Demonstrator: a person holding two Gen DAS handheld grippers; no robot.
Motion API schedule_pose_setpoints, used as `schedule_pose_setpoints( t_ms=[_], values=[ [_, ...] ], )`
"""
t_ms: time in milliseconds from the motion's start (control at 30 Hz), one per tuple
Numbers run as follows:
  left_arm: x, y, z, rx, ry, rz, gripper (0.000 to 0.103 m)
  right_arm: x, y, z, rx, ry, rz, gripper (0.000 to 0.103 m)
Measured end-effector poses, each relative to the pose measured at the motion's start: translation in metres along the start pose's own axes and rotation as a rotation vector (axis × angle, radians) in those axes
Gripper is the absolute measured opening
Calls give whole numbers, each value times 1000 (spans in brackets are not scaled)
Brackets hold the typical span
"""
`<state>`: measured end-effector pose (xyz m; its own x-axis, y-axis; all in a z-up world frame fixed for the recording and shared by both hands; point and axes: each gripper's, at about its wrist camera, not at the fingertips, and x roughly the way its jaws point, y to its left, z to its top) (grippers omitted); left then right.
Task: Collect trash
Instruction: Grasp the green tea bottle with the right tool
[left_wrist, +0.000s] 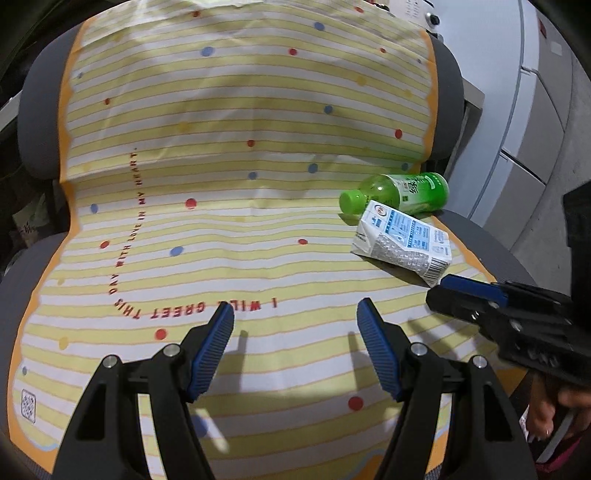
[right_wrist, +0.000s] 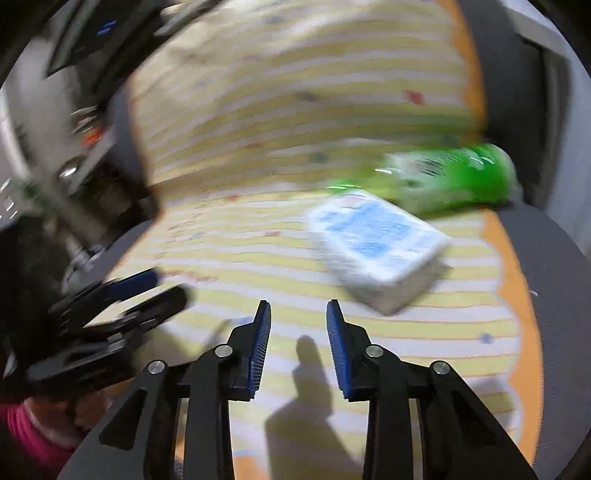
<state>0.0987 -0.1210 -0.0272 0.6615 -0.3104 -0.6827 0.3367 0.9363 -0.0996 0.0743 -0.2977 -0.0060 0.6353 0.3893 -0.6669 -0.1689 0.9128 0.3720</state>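
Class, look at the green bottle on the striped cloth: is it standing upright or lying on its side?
Lying on its side. The green bottle rests lengthwise on the cloth, cap pointing sideways, behind the carton.

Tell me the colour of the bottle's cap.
Bright green, like the bottle itself; the cap shows best in the left wrist view.

1. Cloth (left_wrist: 240, 184) lies spread over a chair (left_wrist: 40, 122), covering both seat and backrest.
2. Bottle (left_wrist: 402, 192) lies on its side on the cloth at the right, by the seat-back fold, cap toward the left.
3. Carton (left_wrist: 402, 243) lies flat just in front of the bottle, touching or nearly touching it.
4. Left tongs (left_wrist: 295, 314) over the front middle of the cloth, apart from both items.
5. Right tongs (right_wrist: 298, 314) right of the left tongs, just before the carton.
6. Cabinet (left_wrist: 535, 92) stands right of the chair.
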Motion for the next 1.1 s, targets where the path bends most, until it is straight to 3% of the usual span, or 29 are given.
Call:
schedule_pose_setpoints(
  t_ms=[100,233,367,467,567,633,800,867,900,933,1000,1067,1100],
  values=[
    [-5,2,1,4,-8,9,67,-18,10,8,-26,-91,-102,32],
    [-3,3,4,-4,-8,8,67,-24,-19,27,58,-152,-280,31],
    [4,6,7,-1,0,14,67,-3,-63,46,169,-133,-345,29],
    [8,11,10,6,9,24,67,20,-83,55,188,-83,-402,21],
    [10,17,11,2,12,32,67,34,-97,53,215,-28,-384,14],
    [9,21,12,-4,8,38,67,39,-98,49,226,12,-302,11],
    [9,27,15,-26,0,45,67,43,-43,38,77,68,-52,10],
    [7,26,16,-24,-6,48,67,42,-33,43,67,55,-8,11],
    [6,27,17,-24,-11,51,67,39,-33,47,75,34,-28,11],
    [5,28,18,-24,-14,53,67,37,-34,53,83,1,-80,13],
    [6,30,19,-27,-16,55,67,35,-42,65,109,-49,-189,27],
    [8,32,21,-32,-15,53,67,38,-52,76,164,-77,-274,66],
    [9,33,22,-35,-14,51,67,39,-57,81,195,-104,-313,70]
  ],
)
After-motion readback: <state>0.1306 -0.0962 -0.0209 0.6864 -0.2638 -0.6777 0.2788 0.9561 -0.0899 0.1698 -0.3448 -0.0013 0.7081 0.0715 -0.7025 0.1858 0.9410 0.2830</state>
